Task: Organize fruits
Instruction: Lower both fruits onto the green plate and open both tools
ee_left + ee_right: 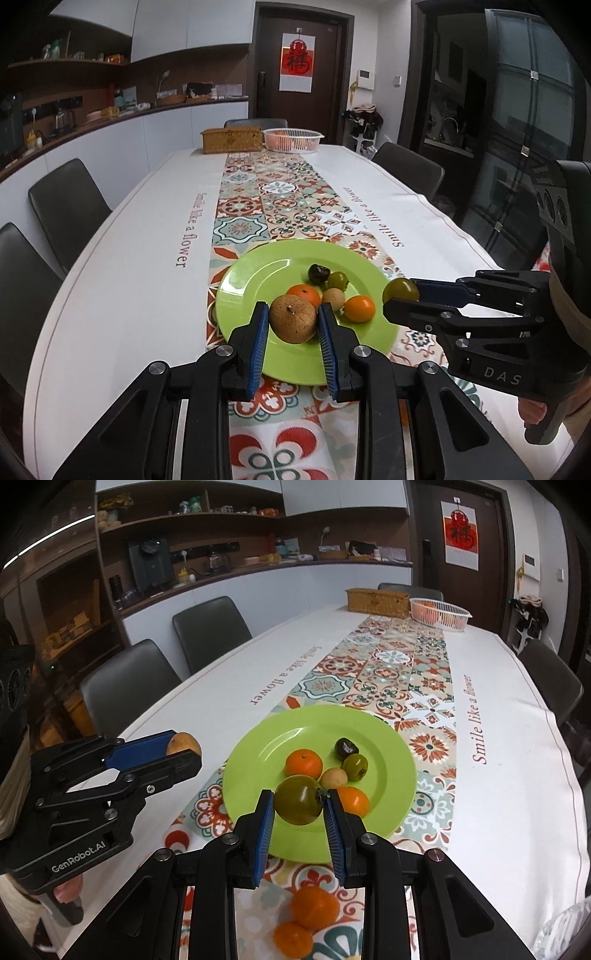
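Both tongs are busy. Left tongs (pixel 292 320) are squeezed shut on a round brown fruit (pixel 293 319), low in the middle of the left wrist picture. Right tongs (pixel 299 805) are squeezed shut on a green fruit (pixel 298 799), low in the middle of the right wrist picture. Both fruits hang just over the near edge of the green plate (pixel 258 746).

Five fruits already sit on the plate: two little oranges (pixel 303 763), a pale tan fruit (pixel 333 777), a small green fruit (pixel 355 766) and a dark one (pixel 345 747). So I think the job is about halfway. The two held fruits are not put down yet. Two more oranges (pixel 314 906) lie on the counter (pixel 221 686) at the bottom of the right wrist picture, off the plate.

Far away, in the upper middle, stand a woven box (pixel 232 139) and a white basket (pixel 292 139) with something orange inside. Dark chairs (pixel 68 206) line the counter.

The fruits on the plate sit close together, right behind the tongs. I think a new fruit could bump them and make them roll. The left half of the plate is bare.
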A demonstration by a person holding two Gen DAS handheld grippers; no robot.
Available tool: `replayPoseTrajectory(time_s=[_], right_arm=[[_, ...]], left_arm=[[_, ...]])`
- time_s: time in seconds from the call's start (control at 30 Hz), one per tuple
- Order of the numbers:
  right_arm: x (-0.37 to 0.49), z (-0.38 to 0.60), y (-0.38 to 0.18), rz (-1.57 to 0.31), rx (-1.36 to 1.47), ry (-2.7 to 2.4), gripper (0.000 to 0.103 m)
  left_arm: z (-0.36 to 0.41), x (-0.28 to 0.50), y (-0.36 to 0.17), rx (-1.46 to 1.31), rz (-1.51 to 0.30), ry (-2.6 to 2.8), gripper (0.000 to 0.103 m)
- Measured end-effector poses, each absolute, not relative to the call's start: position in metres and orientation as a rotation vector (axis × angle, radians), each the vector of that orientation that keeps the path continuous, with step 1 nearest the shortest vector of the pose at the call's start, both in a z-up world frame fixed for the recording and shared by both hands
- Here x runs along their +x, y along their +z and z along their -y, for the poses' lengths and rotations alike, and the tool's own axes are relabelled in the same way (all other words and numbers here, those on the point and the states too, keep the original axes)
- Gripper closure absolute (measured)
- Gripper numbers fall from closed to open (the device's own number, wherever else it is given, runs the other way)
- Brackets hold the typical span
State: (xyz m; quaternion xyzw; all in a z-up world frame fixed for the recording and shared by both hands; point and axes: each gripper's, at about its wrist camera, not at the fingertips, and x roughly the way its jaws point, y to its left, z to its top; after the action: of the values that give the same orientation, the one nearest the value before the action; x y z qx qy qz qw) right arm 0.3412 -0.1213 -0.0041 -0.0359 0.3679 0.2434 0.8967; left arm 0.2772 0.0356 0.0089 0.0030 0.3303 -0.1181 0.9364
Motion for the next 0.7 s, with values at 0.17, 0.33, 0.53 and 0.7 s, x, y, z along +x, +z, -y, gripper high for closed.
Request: replayPoseTrajectory(time_s=[0.17,0.33,0.53,0.7], right_arm=[[0.357,0.115,-0.015,-0.791,-0.072,0.49,0.074],[0.371,0.108,-0.029,-0.829,-0.078,0.487,0.074],[0.382,0.104,-0.043,-0.869,-0.088,0.476,0.074],[0.385,0.104,-0.047,-0.875,-0.085,0.457,0.071]], left_arm=[[-0.042,0.3,-0.006,-0.021,-0.716,-0.258,0.076],[-0.042,0.322,-0.024,-0.008,-0.762,-0.262,0.076],[-0.04,0.336,-0.039,-0.005,-0.804,-0.268,0.076],[-0.04,0.336,-0.041,0.013,-0.807,-0.261,0.065]])
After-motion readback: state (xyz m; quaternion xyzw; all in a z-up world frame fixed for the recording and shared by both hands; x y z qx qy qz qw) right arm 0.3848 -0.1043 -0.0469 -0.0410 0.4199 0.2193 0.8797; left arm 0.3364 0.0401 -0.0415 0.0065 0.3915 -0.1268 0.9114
